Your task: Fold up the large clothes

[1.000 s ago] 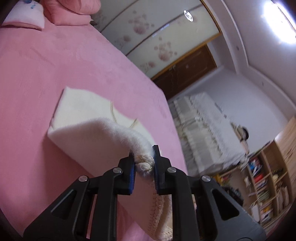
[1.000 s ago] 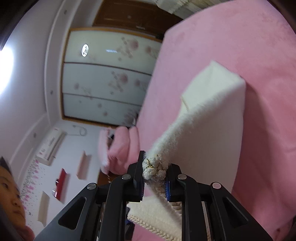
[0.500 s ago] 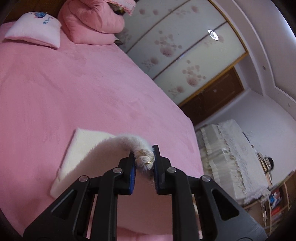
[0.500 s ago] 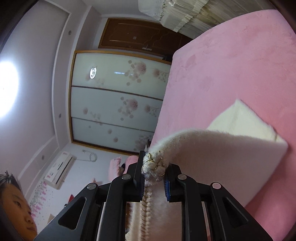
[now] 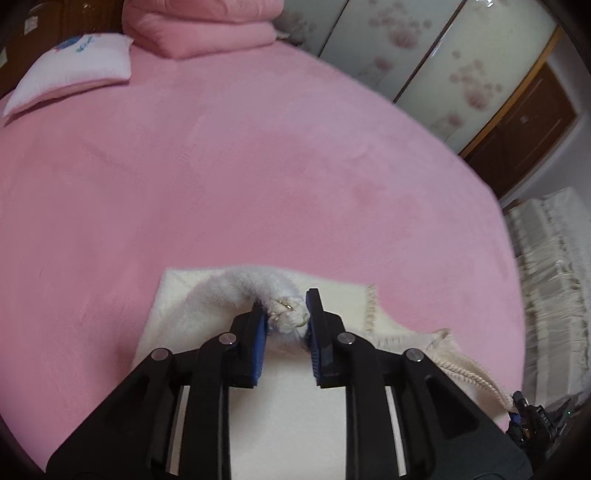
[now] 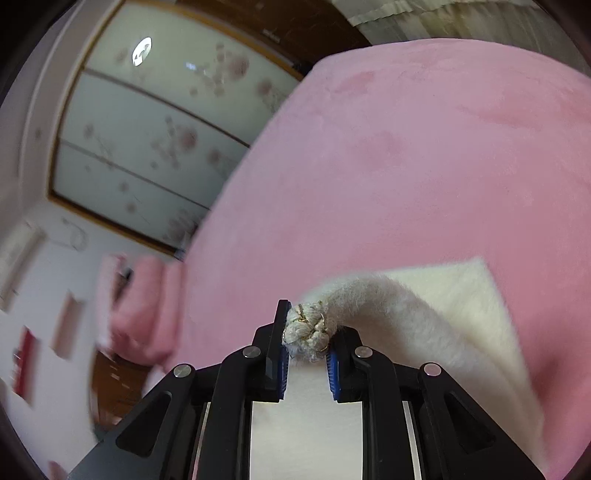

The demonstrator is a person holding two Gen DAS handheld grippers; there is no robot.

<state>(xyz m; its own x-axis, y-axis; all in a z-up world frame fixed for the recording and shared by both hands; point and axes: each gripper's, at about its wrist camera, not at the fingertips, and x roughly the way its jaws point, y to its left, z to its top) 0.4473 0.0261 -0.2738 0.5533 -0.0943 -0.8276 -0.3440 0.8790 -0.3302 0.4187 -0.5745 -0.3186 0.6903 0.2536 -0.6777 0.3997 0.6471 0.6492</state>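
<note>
A cream fleece garment (image 5: pixel 184 314) with a braided trim lies on the pink bed (image 5: pixel 258 166), its near part doubled over onto the part below. My left gripper (image 5: pixel 284 301) points down at it. Its jaws are opening, and a bunched knot of the trimmed edge still fills the gap and touches both blue pads. In the right wrist view, my right gripper (image 6: pixel 310 326) is shut on another bunched knot of the garment (image 6: pixel 461 295). From there the fleece arches down to the right onto the bed (image 6: pixel 406 166).
A pale pillow (image 5: pixel 74 70) and a folded pink quilt (image 5: pixel 199 29) sit at the head of the bed. Flowered sliding wardrobe doors (image 5: pixel 424 55) and a brown door stand beyond the far edge. A white-draped piece of furniture (image 5: pixel 546 277) is off the right side.
Both grippers swept across the bed and tilted downward, carrying the held edge over the rest of the garment. The lifted fleece now hangs much lower. The left jaws stand slightly wider.
</note>
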